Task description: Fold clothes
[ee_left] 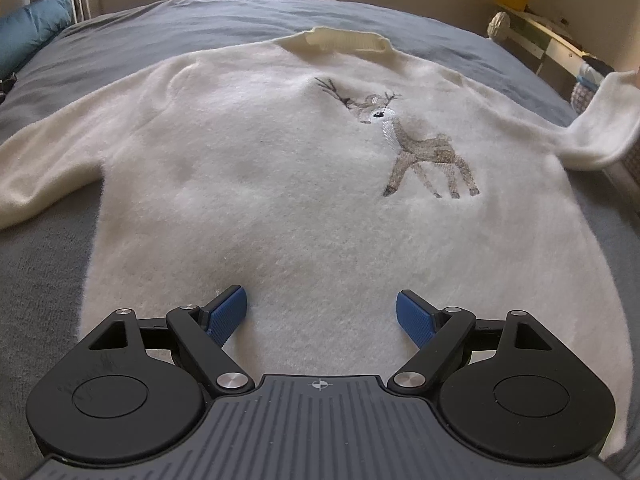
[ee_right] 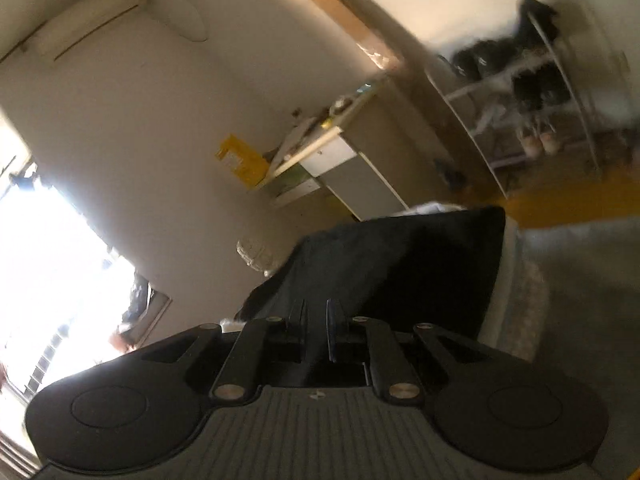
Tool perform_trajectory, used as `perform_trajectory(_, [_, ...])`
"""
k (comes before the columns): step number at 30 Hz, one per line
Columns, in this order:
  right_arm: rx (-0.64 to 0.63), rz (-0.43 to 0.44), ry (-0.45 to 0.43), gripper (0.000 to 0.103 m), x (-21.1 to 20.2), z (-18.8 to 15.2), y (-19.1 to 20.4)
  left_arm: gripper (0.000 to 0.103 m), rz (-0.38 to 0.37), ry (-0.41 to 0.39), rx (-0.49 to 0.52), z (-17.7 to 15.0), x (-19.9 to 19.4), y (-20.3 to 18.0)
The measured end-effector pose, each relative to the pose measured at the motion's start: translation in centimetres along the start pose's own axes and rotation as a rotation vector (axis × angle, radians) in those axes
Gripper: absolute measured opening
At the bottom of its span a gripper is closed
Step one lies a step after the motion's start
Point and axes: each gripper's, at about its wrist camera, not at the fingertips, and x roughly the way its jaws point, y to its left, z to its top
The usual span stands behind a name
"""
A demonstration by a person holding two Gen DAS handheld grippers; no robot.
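A: What does the left wrist view give that the right one lacks?

B: The whole cream sweater (ee_left: 304,184), spread flat on the grey bedcover (ee_left: 120,40), collar at the far end, an embroidered deer (ee_left: 416,148) on its chest. One sleeve (ee_left: 600,128) is lifted off the bed past the deer; what holds it is cut off at the frame edge. The right wrist view shows none of the sweater's body, only a dark, backlit fabric (ee_right: 400,264) just ahead of its fingers

A: And the room?

B: Beyond the sweater's collar, a blue pillow (ee_left: 32,28) and a pale wall. The right view, tilted and blurred, catches a bright window (ee_right: 48,248), a desk (ee_right: 340,160) with a yellow box (ee_right: 240,160), and a wire rack (ee_right: 532,92)

A: The grippers?

B: The left gripper (ee_left: 320,312) hovers angled down over the sweater's hem, blue pads (ee_left: 228,312) wide apart, nothing between them. The right gripper (ee_right: 316,320) is rolled sideways, fingers nearly together; whether they pinch the dark fabric I cannot tell
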Motion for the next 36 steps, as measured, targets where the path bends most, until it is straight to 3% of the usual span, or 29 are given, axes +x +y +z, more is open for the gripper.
perform_trajectory(4, [-0.272,0.118,0.113,0.011,-0.2,-3.8,6.4,0.083,0.005,-0.003,0.003,-0.1,0.0,-0.1])
perform_trajectory(7, [-0.508,0.209,0.332,0.012,2.0,-9.8,11.8,0.083,0.003,-0.008,0.0,-0.1,0.0,-0.1])
perform_trajectory(10, [-0.671,0.182,0.558,0.012,5.4,-16.7,15.1,0.083,-0.001,-0.008,-0.003,-0.1,0.0,0.0])
perform_trajectory(15, [-0.741,0.084,0.751,0.012,10.1,-24.0,16.6,0.083,-0.014,-0.012,-0.006,-0.1,0.0,0.2])
perform_trajectory(17, [-0.751,0.067,0.769,0.012,11.1,-25.3,17.1,0.083,-0.017,-0.014,0.004,-0.2,0.0,0.2])
perform_trajectory(19, [-0.837,0.112,0.75,0.016,11.5,-26.2,18.2,0.084,-0.02,-0.014,0.012,-0.3,0.0,0.2])
perform_trajectory(20, [-0.886,0.14,0.756,0.024,11.7,-26.5,18.7,0.085,-0.022,-0.014,0.014,-0.3,0.0,0.2])
perform_trajectory(21, [-0.936,0.169,0.77,0.044,12.0,-26.8,19.1,0.086,-0.028,-0.013,0.014,-0.2,0.0,0.3])
perform_trajectory(22, [-0.998,0.197,0.776,0.058,12.4,-27.1,19.4,0.087,-0.036,-0.012,0.012,-0.2,0.1,0.3])
perform_trajectory(23, [-1.068,0.224,0.776,0.06,13.1,-27.5,19.7,0.088,-0.044,-0.011,0.012,-0.2,0.1,0.4])
perform_trajectory(26, [-1.184,0.221,0.799,0.061,15.5,-28.2,20.1,0.09,-0.063,-0.008,0.022,-0.2,0.1,0.5])
perform_trajectory(31, [-1.221,0.201,0.949,0.062,19.0,-30.1,19.2,0.092,-0.07,-0.006,0.039,-0.1,0.3,0.4])
perform_trajectory(33, [-1.214,0.192,0.968,0.062,19.3,-30.4,18.9,0.092,-0.068,-0.006,0.043,-0.1,0.3,0.3])
perform_trajectory(35, [-1.22,0.196,0.964,0.052,19.0,-30.4,19.2,0.093,-0.066,-0.006,0.048,-0.1,0.4,0.2])
perform_trajectory(36, [-1.226,0.199,0.96,0.037,18.8,-30.4,19.4,0.094,-0.065,-0.005,0.05,-0.1,0.4,0.2])
